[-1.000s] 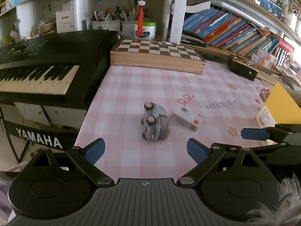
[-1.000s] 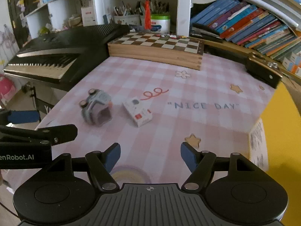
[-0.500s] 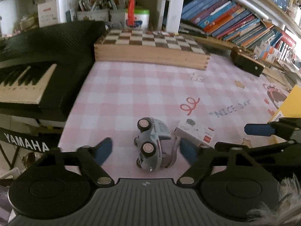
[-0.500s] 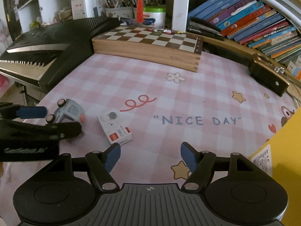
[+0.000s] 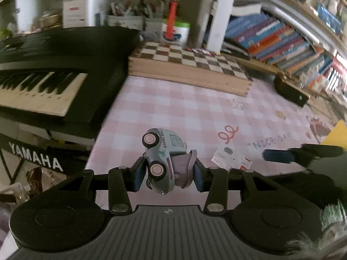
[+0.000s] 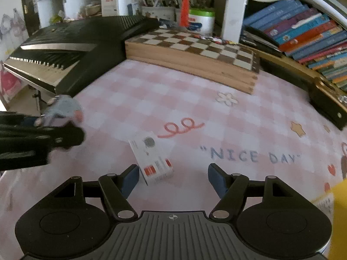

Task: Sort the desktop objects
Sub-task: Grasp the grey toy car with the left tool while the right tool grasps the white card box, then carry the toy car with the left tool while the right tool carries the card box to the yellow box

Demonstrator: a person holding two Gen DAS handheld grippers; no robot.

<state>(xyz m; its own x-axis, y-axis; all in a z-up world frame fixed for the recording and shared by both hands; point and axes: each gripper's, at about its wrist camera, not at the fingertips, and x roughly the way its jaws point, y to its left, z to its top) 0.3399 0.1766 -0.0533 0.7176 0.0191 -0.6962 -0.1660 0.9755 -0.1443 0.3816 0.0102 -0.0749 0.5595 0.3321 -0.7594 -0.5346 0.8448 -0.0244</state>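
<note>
Sorting barely begun: left claw has just been closing, now clamped on toy car, lower centre. Right claw apart w/ small box on surface between pads, ungripped.

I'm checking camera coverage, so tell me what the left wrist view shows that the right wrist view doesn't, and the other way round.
Only the left wrist view shows the left gripper head-on: its jaws have just been closing and now clamp the toy truck, lettering readable; also the YAMAHA stand label.

Only the right wrist view shows the right gripper, jaws open, with the small white box near its left finger, untouched, and the full NICE DAY print.

Both show the keyboard, chessboard, bookshelf books and pink checked mat.
</note>
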